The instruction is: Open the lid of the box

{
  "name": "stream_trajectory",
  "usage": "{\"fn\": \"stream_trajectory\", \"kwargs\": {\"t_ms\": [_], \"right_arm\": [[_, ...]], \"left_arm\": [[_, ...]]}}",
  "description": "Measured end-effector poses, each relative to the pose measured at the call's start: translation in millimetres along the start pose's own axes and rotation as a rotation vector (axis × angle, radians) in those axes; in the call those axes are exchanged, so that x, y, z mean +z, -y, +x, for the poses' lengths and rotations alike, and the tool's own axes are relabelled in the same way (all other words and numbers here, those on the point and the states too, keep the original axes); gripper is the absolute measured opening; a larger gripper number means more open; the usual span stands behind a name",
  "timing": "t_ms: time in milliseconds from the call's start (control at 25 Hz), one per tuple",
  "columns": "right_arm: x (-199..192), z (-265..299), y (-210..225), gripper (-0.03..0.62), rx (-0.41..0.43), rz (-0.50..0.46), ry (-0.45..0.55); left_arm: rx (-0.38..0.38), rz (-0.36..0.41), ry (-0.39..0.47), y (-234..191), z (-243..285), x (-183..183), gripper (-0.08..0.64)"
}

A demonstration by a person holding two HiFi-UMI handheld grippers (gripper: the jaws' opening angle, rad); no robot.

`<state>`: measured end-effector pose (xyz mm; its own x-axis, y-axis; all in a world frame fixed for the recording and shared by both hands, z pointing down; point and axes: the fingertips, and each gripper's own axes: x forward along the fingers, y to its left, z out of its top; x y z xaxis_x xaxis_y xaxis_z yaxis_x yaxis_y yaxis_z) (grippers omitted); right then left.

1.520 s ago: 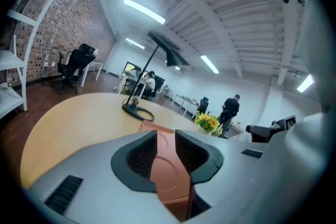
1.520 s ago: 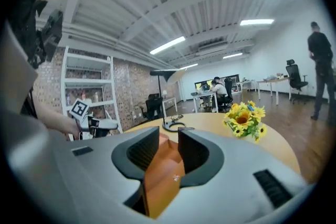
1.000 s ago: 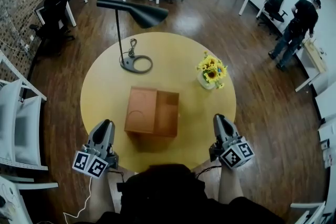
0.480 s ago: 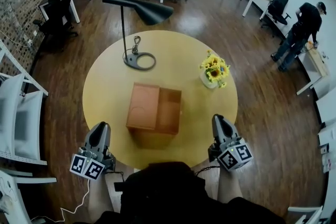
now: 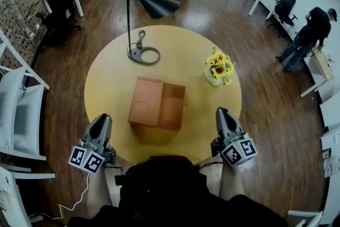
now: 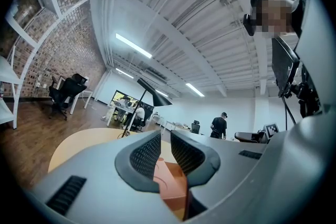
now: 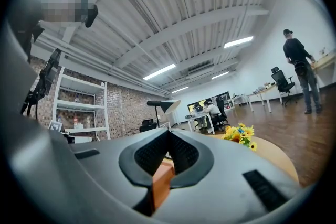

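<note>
Open office, round yellow table (image 5: pixel 106 87). Wooden box (image 5: pixel 172 109) ahead of fingertips, between both grippers, well apart from them. Left gripper (image 5: pixel 102 119) and right gripper (image 5: pixel 221 113) pressed together, empty. Box likely rigid, light; lift lid (image 5: pixel 145 100) by edge.

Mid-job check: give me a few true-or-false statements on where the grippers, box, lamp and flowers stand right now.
1. The left gripper and the right gripper are both shut and hold nothing. True.
2. The left gripper touches the box. False: it is apart from the box, by the near edge of the table.
3. The flowers stand to the right of the box. True.
4. The lamp stands on the floor. False: its base sits on the table.
</note>
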<state>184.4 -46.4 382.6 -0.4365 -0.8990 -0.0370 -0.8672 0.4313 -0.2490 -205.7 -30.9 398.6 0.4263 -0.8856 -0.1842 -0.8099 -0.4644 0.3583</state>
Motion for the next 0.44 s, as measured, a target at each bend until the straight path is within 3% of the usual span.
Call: {"fn": "stream_trajectory", "kwargs": {"t_ms": [440], "right_arm": [[-7.1, 1.7, 5.1, 0.002, -0.012, 0.005, -0.019]], "left_arm": [[-0.010, -0.025, -0.010, -2.1, 9.3, -5.0, 0.048]]}}
